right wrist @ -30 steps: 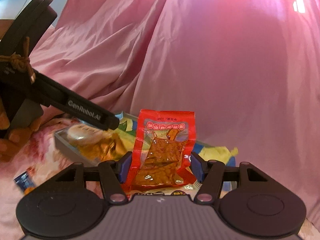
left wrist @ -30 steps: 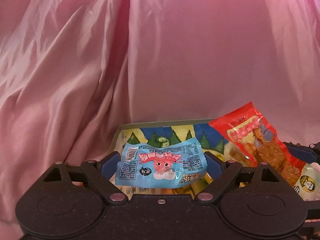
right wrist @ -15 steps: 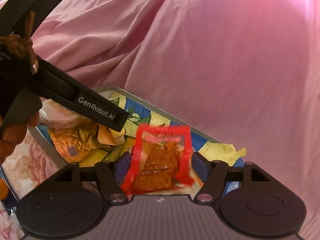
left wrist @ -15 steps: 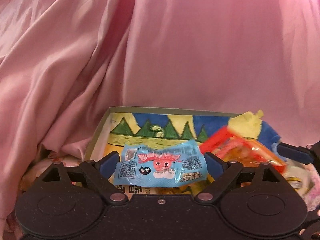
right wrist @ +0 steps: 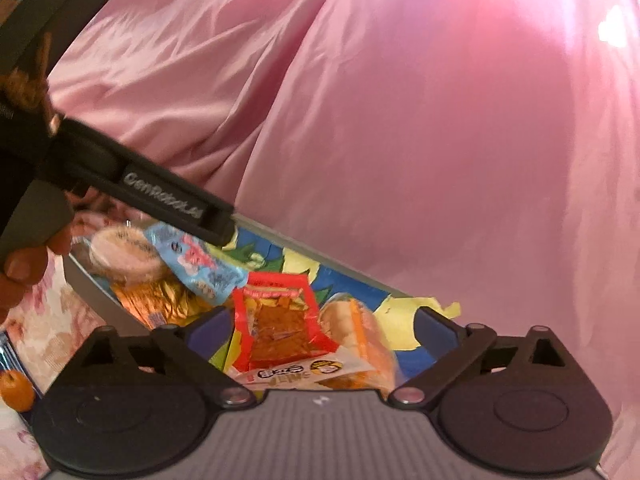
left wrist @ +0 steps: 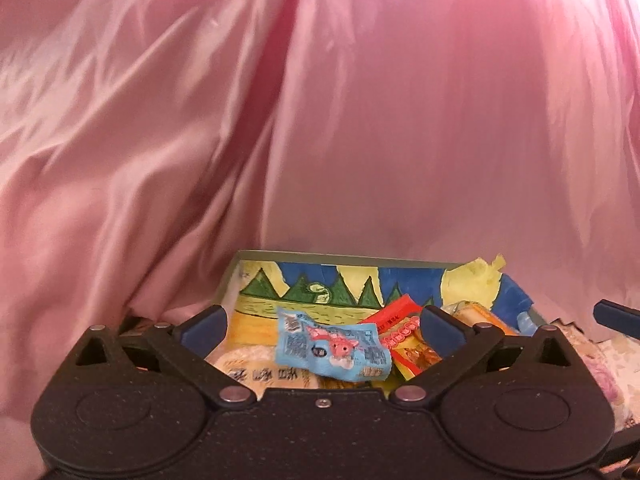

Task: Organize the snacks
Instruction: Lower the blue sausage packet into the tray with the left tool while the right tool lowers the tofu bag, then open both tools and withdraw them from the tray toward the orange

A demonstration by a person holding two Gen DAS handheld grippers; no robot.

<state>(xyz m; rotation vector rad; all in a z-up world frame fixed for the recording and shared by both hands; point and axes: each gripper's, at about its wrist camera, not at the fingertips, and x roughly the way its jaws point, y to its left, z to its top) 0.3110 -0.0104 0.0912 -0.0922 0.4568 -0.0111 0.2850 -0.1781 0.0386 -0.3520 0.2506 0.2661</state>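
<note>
A shallow box [left wrist: 400, 260] with a painted landscape inside holds several snack packets. A blue packet [left wrist: 332, 350] with a pink cartoon lies in it, free of my open left gripper [left wrist: 320, 322]. A red packet [right wrist: 280, 320] of brown strips lies in the box between the spread fingers of my open right gripper [right wrist: 324, 320]. The blue packet also shows in the right wrist view [right wrist: 196, 264], under the left gripper's finger [right wrist: 168, 200]. The red packet shows in the left wrist view [left wrist: 400, 332].
Pink satin cloth [left wrist: 320, 120] rises behind the box [right wrist: 320, 256]. In the box lie a round pale cake [right wrist: 124, 256], a gold wrapper [right wrist: 164, 300] and a bread roll packet [right wrist: 356, 332]. A small orange fruit [right wrist: 16, 390] lies at the left on a floral cloth.
Both grippers have opened and let their packets drop. The blue and the red packet now lie in the box. Both grippers have moved closer over the box.
</note>
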